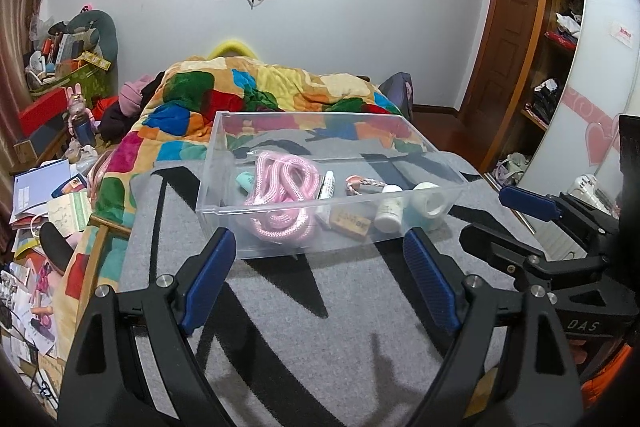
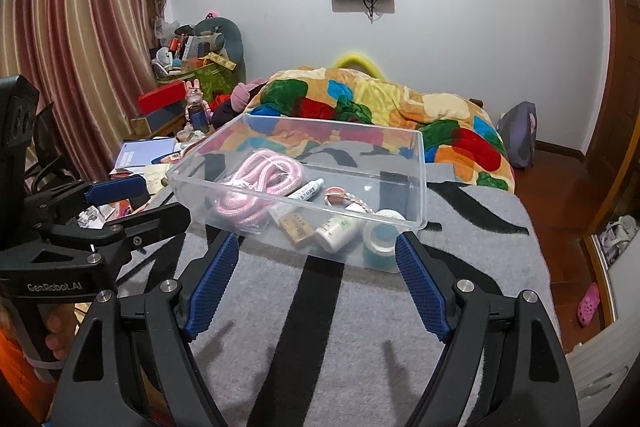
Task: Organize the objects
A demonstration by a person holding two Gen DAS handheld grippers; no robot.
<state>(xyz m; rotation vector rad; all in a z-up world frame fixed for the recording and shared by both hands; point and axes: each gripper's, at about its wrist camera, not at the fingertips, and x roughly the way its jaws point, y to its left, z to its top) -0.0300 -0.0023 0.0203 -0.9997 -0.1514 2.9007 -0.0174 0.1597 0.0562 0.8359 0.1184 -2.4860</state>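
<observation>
Clear bin (image 1: 424, 143) sits mid-frame on the grey blanket (image 1: 320, 307), long axis left-right, holding pink rope (image 1: 280, 187), white bottle (image 1: 389, 213), tape roll (image 1: 428, 207). Left gripper (image 1: 320, 279) and right gripper (image 2: 316, 275) both wide open, empty, just short of the near wall. Right's nearer the bottle/tape end at lower centre-right, I'd judge.

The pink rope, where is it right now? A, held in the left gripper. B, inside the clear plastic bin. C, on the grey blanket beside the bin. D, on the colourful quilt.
B: the pink rope lies coiled inside the clear bin, and both grippers are open and empty.
</observation>
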